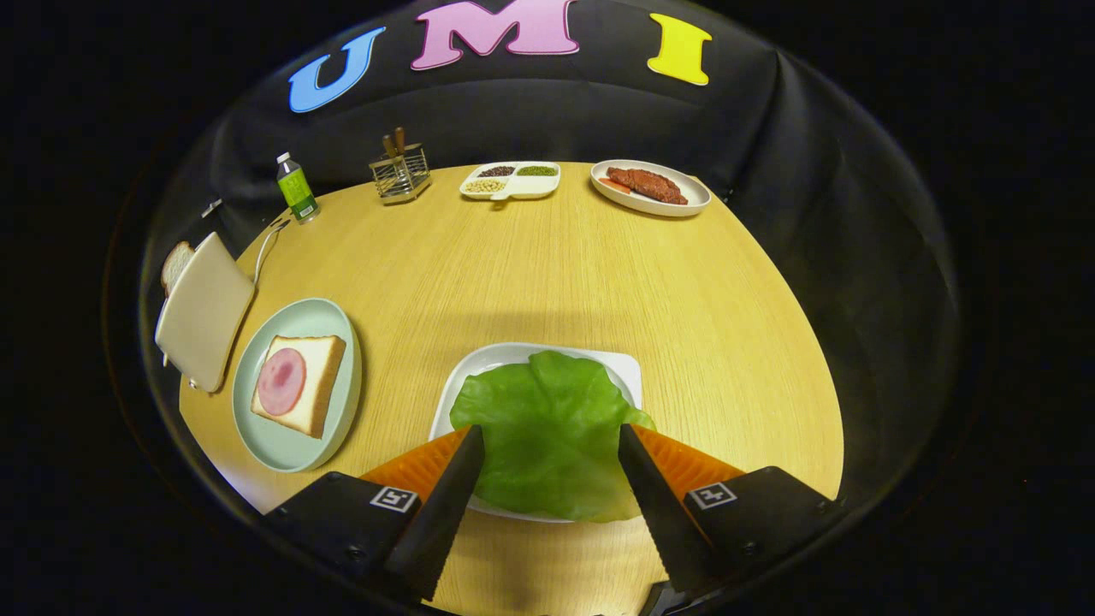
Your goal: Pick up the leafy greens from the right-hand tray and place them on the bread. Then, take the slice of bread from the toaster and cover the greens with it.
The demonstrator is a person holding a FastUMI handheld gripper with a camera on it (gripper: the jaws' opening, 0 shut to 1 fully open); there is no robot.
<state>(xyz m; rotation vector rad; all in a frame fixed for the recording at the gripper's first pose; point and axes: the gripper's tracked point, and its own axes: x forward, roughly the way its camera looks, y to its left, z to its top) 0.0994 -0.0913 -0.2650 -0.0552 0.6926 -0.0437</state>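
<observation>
Gripper (550, 436) in gripper view: two fingers reach fwd from the housing, spread wide apart, tips well separated. Jaws open, nothing pinched. Left finger (445, 513) angles inward twd centre, right finger (654, 505) mirrors it, so the pair form a V narrowing twd the tips. Inner edges toothed/serrated along their length. Both finger bases sit in blocky mounts, each w/ a small square marker on top. Gripper pitched downward, looking steeply onto the surface below. Tips approx level w/ each other, no roll evident. Contact w/ anything beneath: can't tell.
</observation>
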